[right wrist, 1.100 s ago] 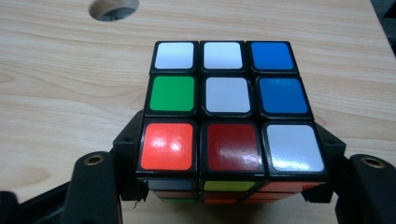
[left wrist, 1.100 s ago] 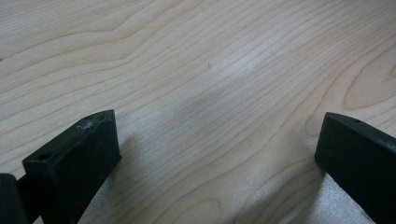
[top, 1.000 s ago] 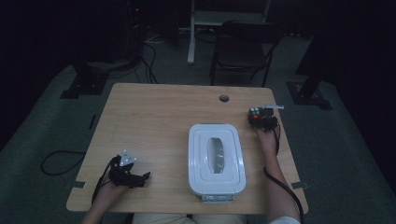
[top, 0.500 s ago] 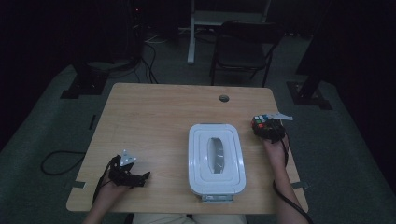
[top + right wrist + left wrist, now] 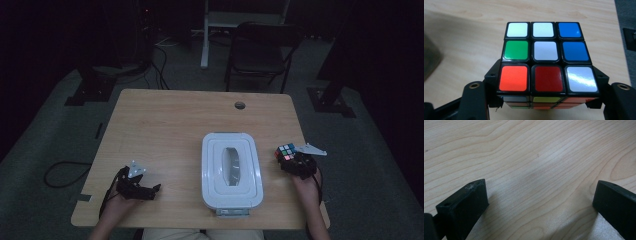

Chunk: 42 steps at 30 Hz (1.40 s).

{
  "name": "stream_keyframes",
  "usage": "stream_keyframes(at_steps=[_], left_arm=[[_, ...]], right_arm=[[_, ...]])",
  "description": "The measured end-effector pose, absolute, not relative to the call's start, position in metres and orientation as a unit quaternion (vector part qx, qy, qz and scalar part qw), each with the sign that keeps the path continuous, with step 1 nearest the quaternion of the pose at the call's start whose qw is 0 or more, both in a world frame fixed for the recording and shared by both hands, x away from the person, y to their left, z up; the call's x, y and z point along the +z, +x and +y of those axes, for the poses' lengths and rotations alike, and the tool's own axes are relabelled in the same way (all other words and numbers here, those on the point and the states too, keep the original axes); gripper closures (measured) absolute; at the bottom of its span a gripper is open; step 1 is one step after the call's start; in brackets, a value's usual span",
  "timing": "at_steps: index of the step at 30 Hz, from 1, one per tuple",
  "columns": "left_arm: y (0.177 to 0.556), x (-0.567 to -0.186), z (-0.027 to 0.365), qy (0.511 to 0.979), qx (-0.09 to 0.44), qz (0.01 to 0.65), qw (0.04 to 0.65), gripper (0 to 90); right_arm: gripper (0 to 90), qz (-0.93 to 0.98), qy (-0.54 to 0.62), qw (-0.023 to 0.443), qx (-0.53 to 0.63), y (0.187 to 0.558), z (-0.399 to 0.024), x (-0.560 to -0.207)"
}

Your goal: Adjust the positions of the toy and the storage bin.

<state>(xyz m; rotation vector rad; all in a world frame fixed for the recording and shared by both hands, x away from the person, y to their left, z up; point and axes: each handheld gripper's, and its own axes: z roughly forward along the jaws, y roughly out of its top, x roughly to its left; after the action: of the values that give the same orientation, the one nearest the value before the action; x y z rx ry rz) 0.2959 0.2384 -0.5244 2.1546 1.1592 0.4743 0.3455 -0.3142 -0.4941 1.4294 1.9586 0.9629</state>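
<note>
1. Right gripper (image 5: 291, 161), black two-jaw tool held in the person's right hand (image 5: 306, 187), near the table's right edge in the high view: jaws clamped on a scrambled multicolour plastic puzzle cube (image 5: 546, 60).
2. Right gripper view: the cube sits between the two black jaws, one jaw on each side face; top face reads white, white, blue / green, white, blue / orange, red, white.
3. High view: cube (image 5: 286, 151) at the gripper's front end, just right of the white box, not touching it; whether it rests on the wood or is lifted, cannot tell.
4. Grey three-cornered plate (image 5: 310, 149) on top of the right gripper, pointing right.
5. White rectangular plastic lidded box (image 5: 231, 170) with an oval recess in the lid, centre-right of the table, near the front edge.
6. Left gripper (image 5: 150, 190), black, in the left hand (image 5: 117, 202) at the front-left corner, well apart from the box: jaws spread wide, nothing between them.
7. Left gripper view: bare wood grain between the jaws, tips close to the surface.
8. Light wooden rectangular table (image 5: 165, 125) with a round cable hole (image 5: 240, 105) near the far edge.
9. Dark chair (image 5: 260, 55) behind the table on grey floor.
</note>
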Motion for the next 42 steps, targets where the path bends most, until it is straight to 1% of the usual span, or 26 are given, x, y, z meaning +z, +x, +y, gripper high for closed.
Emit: stream_keyframes(at_steps=[8,15,20,27,31,32,35,38,42], left_arm=[[0.296,-0.524,0.238,0.819,0.18,0.441,0.319,0.6],[0.296,-0.524,0.238,0.819,0.18,0.441,0.319,0.6],[0.296,-0.524,0.238,0.819,0.18,0.441,0.319,0.5],[0.296,-0.524,0.238,0.819,0.18,0.441,0.319,0.5],[0.296,-0.524,0.238,0.819,0.18,0.441,0.319,0.5],[0.296,-0.524,0.238,0.819,0.181,0.441,0.32,0.6],[0.296,-0.524,0.239,0.821,0.179,0.436,0.321,0.5],[0.296,-0.524,0.239,0.823,0.178,0.434,0.321,0.5],[0.296,-0.524,0.239,0.823,0.178,0.434,0.32,0.6]], right_arm=[[33.8,0.732,0.523,0.277,0.339,0.31,-0.323,-0.494],[33.8,0.727,0.533,0.275,0.333,0.288,-0.337,-0.5],[33.8,0.719,0.547,0.267,0.334,0.283,-0.346,-0.508],[33.8,0.717,0.558,0.249,0.337,0.288,-0.35,-0.517],[33.7,0.714,0.559,0.25,0.339,0.288,-0.351,-0.518],[33.3,0.713,0.56,0.25,0.339,0.289,-0.352,-0.518],[27.9,0.706,0.566,0.24,0.352,0.289,-0.354,-0.517],[21.4,0.704,0.562,0.251,0.354,0.287,-0.352,-0.511],[19.0,0.696,0.558,0.273,0.36,0.285,-0.348,-0.501]])
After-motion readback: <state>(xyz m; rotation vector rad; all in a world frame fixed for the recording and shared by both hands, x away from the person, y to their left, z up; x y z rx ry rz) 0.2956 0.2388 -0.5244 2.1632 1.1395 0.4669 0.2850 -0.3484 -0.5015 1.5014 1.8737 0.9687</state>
